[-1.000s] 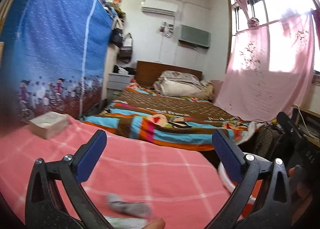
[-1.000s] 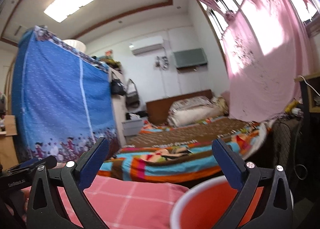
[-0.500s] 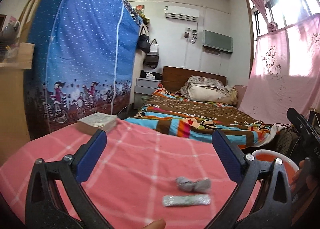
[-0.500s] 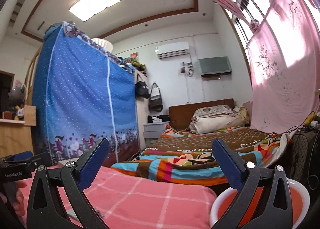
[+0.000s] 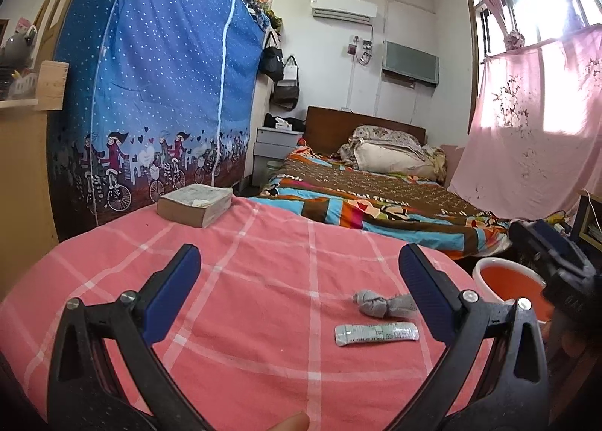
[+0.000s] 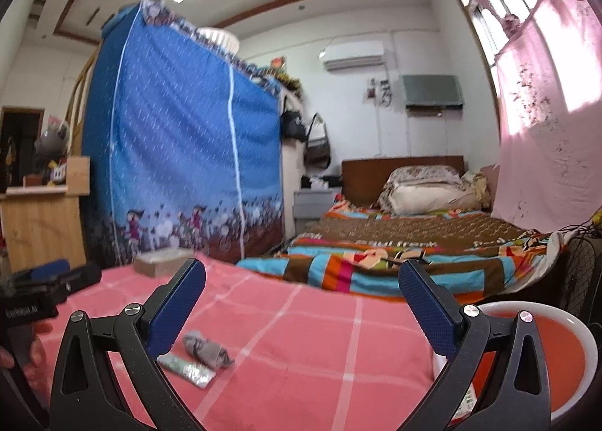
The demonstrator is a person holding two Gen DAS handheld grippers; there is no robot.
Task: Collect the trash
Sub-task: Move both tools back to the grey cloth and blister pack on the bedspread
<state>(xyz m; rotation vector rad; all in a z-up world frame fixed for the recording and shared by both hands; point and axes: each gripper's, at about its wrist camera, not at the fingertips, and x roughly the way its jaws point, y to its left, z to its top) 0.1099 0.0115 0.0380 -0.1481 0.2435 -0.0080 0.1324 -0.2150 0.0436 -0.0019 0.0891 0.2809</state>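
The left gripper (image 5: 299, 295) hovers with its jaws spread wide and empty above the pink checked cloth (image 5: 240, 280), as if lined up for a pick. Just ahead lies a silver wrapper (image 5: 376, 334), with a grey crumpled wad (image 5: 382, 305) right behind it. The right gripper (image 6: 301, 303), also wide open and empty, hangs beside the red bin (image 6: 534, 359), which waits at the table edge, probably to receive both. Farther back rests a book (image 5: 193, 204).

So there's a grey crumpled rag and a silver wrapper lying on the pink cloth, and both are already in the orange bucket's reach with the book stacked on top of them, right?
Not quite: the book isn't on top of them. The left wrist view shows it lying apart, at the far edge of the pink cloth. The rag and wrapper do lie near the bucket.
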